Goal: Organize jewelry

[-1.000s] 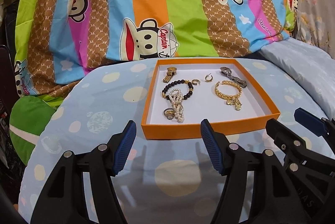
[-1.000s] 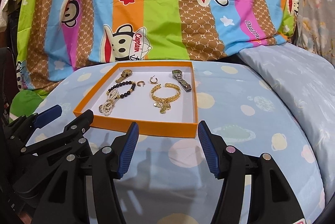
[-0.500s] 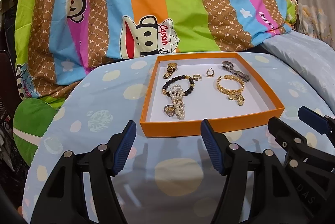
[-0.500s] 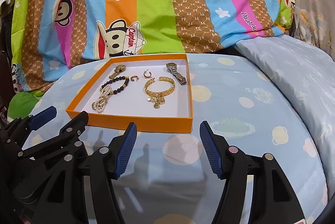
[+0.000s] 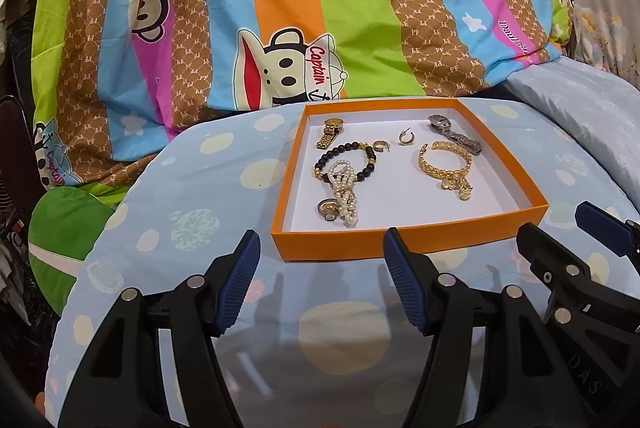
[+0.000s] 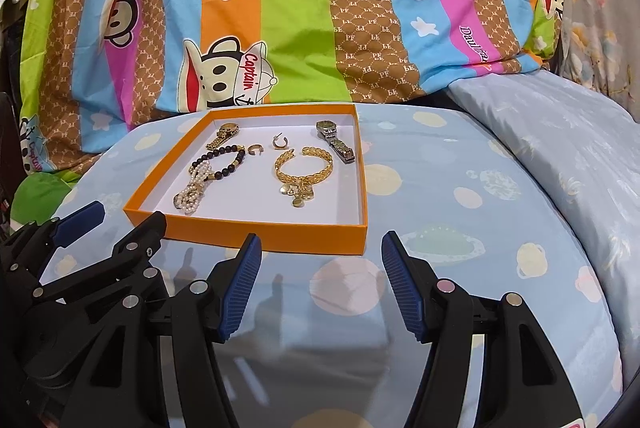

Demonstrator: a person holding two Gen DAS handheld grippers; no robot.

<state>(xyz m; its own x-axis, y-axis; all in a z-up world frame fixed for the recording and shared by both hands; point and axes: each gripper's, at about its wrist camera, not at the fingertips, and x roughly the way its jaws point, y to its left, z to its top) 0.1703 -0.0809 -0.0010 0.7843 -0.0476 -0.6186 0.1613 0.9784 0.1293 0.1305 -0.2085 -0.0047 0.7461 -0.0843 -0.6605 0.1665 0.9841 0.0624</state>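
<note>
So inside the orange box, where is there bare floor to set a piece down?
Bare white floor runs along the near wall of the orange box and right of the gold charm bracelet. Its left side is crowded: pearl strand overlapping black bead bracelet.

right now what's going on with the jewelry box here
Nothing is being handled yet. Both the left tool and right tool hover open and empty over the spotted blue cover, just short of the orange box. Inside lie two watches, bracelets, a pearl strand and small earrings, with the pearls tangled over the black bead bracelet.
</note>
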